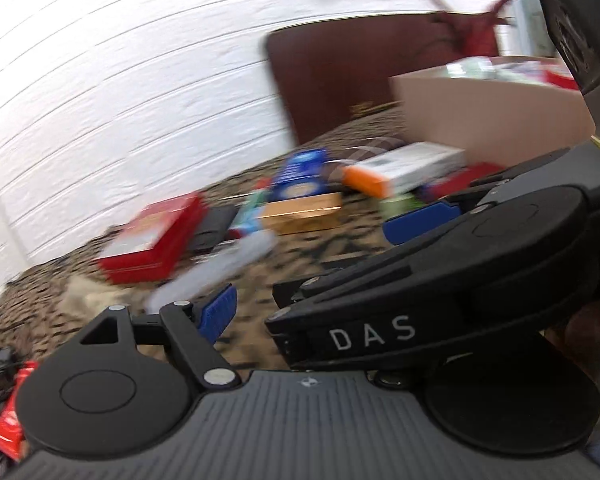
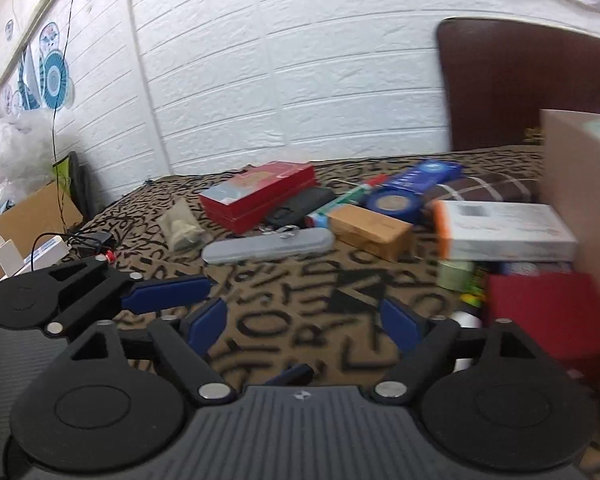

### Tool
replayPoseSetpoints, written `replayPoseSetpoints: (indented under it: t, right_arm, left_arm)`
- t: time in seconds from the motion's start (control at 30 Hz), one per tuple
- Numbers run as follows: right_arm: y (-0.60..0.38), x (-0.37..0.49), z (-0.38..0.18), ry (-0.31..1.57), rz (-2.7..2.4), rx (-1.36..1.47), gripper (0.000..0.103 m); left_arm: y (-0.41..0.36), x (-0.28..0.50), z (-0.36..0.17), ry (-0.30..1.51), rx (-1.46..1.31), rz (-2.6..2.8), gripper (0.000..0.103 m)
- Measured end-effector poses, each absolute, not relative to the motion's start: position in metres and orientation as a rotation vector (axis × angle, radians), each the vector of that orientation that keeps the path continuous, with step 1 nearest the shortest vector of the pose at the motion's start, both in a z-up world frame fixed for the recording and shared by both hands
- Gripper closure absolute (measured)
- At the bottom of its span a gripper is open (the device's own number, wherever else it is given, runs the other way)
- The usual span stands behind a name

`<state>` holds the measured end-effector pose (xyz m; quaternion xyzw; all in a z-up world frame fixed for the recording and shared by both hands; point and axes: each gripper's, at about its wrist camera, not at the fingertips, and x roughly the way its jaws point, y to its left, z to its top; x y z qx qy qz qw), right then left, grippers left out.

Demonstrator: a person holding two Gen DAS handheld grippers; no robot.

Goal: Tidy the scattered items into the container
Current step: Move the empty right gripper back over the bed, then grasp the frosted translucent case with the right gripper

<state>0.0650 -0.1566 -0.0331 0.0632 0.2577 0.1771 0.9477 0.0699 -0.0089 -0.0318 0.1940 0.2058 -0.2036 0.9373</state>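
1. On the patterned cloth: red box, grey case, gold box lie scattered left of the carton.
2. Right gripper: jaws spread, empty.
3. Left gripper: jaw state cannot be told.

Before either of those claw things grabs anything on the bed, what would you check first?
1. Right gripper open with nothing in it: ok.
2. Left gripper open: cannot tell; the right gripper hides one finger.
3. Cardboard box within reach: ok, standing by the pile.
4. Grey case free to lift: ok, nothing lies on it.
5. White and orange box stable: not ok, it rests on other items.
6. Sharp view: not ok, left view blurred.
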Motion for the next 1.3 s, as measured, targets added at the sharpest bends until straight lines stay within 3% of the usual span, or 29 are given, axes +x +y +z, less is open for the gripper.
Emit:
replayPoseSetpoints:
  t: [0.3,0.33,0.37,0.53,0.63,1.3]
  right_arm:
    - [-0.123,0.138,-0.044,0.58,0.376,0.087,0.008]
    - [-0.123,0.143,-0.045,0.59,0.368,0.095,0.001]
    - [-0.123,0.148,-0.046,0.597,0.355,0.097,0.0]
    - [-0.124,0.161,-0.049,0.611,0.34,0.064,0.0]
    - [-0.126,0.171,-0.053,0.628,0.362,0.054,0.0]
    - [-0.126,0.189,-0.052,0.644,0.534,-0.014,0.004]
  left_arm:
    - [0.017,0.137,-0.044,0.505,0.352,-0.245,0.02]
    - [0.02,0.141,-0.044,0.519,0.326,-0.235,0.018]
    - [0.021,0.144,-0.044,0.533,0.307,-0.23,0.016]
    - [0.028,0.154,-0.043,0.567,0.258,-0.217,0.003]
    - [0.039,0.162,-0.044,0.619,0.184,-0.233,0.0]
    - [0.038,0.163,-0.043,0.605,0.279,-0.387,0.0]
